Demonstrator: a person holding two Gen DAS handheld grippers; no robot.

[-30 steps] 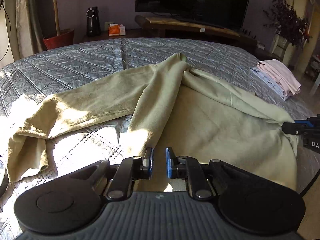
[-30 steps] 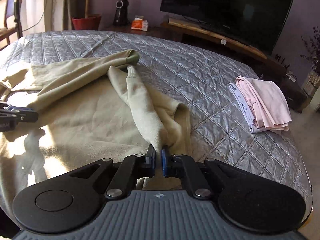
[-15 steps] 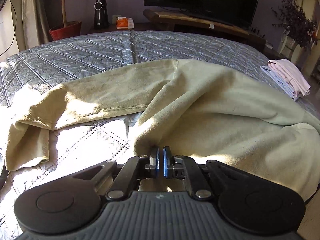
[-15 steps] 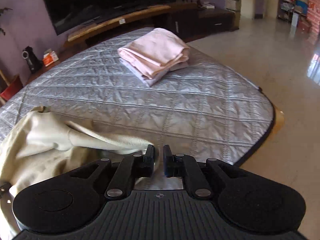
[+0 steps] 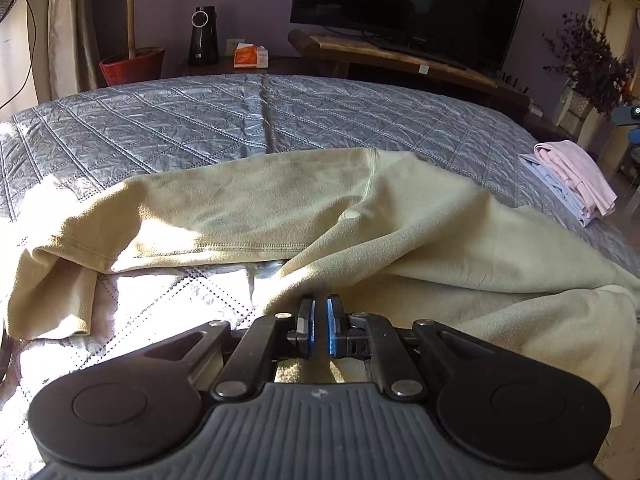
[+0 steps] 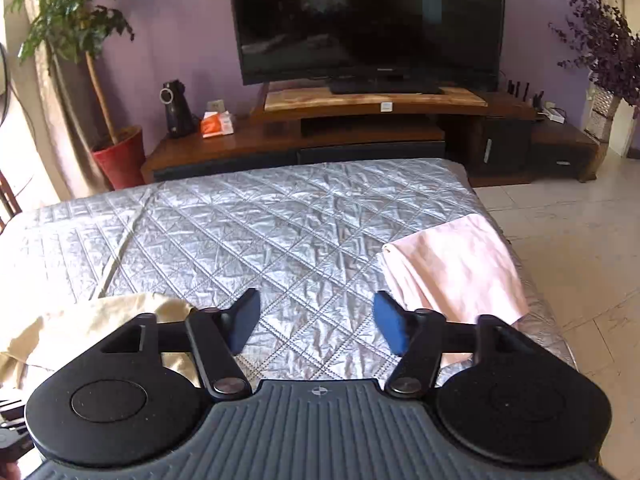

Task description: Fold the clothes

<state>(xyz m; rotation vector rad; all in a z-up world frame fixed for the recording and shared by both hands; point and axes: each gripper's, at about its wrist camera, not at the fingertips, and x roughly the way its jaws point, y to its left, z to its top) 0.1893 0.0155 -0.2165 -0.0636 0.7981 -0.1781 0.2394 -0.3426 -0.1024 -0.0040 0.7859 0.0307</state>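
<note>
A pale olive fleece garment (image 5: 400, 240) lies spread over the near part of the bed, one sleeve (image 5: 180, 220) stretched out to the left. My left gripper (image 5: 319, 322) is shut on a fold of this garment at its near edge. My right gripper (image 6: 316, 320) is open and empty, held above the bare quilt; a corner of the olive garment (image 6: 80, 328) lies just left of its left finger.
The bed has a silver-grey quilted cover (image 5: 240, 120). A folded pink and light blue stack (image 5: 572, 180) sits near the right edge, also close to my right finger (image 6: 460, 268). Beyond the bed are a TV stand (image 6: 380, 120), a red plant pot (image 6: 120, 156) and tiled floor (image 6: 580, 220).
My left gripper closed on the garment and stays shut on it. My right gripper let go of the garment, opened wide and swung to face the TV.
</note>
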